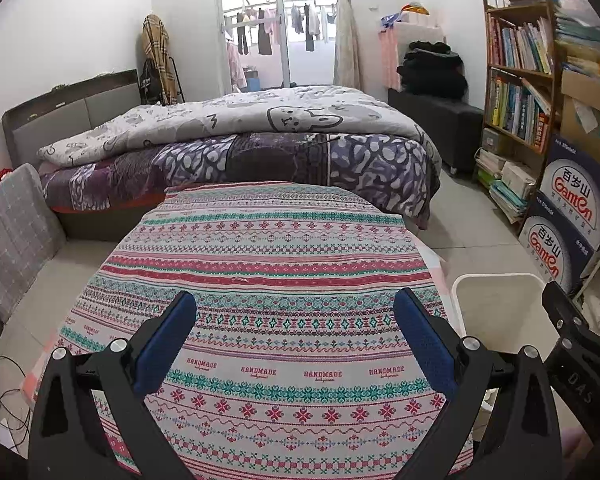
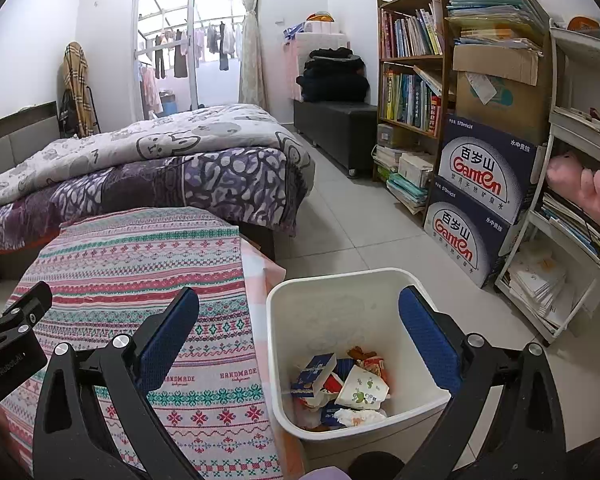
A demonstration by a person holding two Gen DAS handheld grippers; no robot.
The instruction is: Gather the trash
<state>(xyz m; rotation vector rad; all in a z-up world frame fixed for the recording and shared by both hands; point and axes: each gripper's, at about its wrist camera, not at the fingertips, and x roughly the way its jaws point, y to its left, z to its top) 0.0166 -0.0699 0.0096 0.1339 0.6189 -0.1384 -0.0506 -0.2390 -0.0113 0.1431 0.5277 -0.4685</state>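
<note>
Trash (image 2: pixel 342 390) lies inside the white bin (image 2: pixel 380 280), which stands just beside the table (image 1: pixel 284 280). Nothing remains on the patterned tablecloth, so collecting looks finished. Left gripper (image 1: pixel 296 344) and right gripper (image 2: pixel 300 344) both hang spread, holding nothing.

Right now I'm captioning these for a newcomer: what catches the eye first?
The striped patterned tablecloth fills the foreground, with the open left gripper above it. Beside the table's right edge stands a white trash bin holding a paper cup and wrappers, the open right gripper over it.
</note>
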